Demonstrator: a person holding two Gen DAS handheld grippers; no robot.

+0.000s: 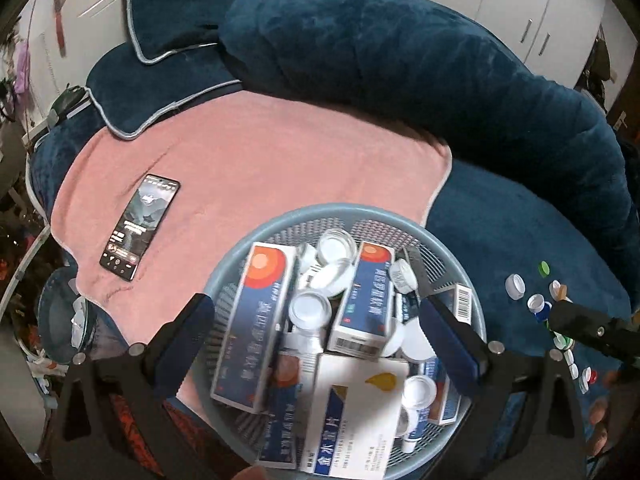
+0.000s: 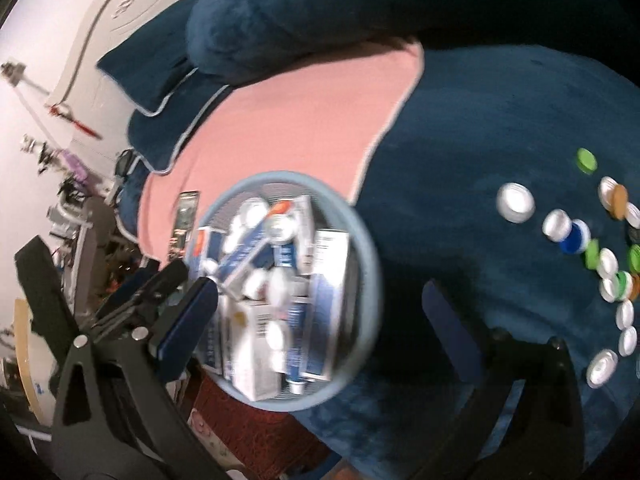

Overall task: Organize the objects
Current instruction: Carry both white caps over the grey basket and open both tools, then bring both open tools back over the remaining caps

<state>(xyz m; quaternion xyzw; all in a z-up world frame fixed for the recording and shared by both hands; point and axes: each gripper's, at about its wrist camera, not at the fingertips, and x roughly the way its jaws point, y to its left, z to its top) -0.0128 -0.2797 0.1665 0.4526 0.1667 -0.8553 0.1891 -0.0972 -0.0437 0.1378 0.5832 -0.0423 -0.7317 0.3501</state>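
A round blue-grey mesh basket (image 1: 280,216) sits on the bed, part on a pink towel (image 1: 260,168). It holds several blue-and-white medicine boxes (image 1: 256,320), a white-and-yellow box (image 1: 360,412) and white jar lids (image 1: 310,308). My left gripper (image 1: 320,320) hangs open right above the basket, gripping nothing. In the right wrist view the basket (image 2: 280,176) lies left of centre, and my right gripper (image 2: 320,316) stands open over its right rim, also empty. Loose bottle caps (image 2: 516,202) in white, green, blue and orange lie scattered on the blue cover to the right.
A phone (image 1: 140,226) lies screen-up on the towel, left of the basket. A long blue bolster (image 1: 400,72) and two blue pillows (image 1: 168,16) line the far side. The caps (image 1: 516,286) sit right of the basket. White cupboards stand behind; clutter fills the floor at left.
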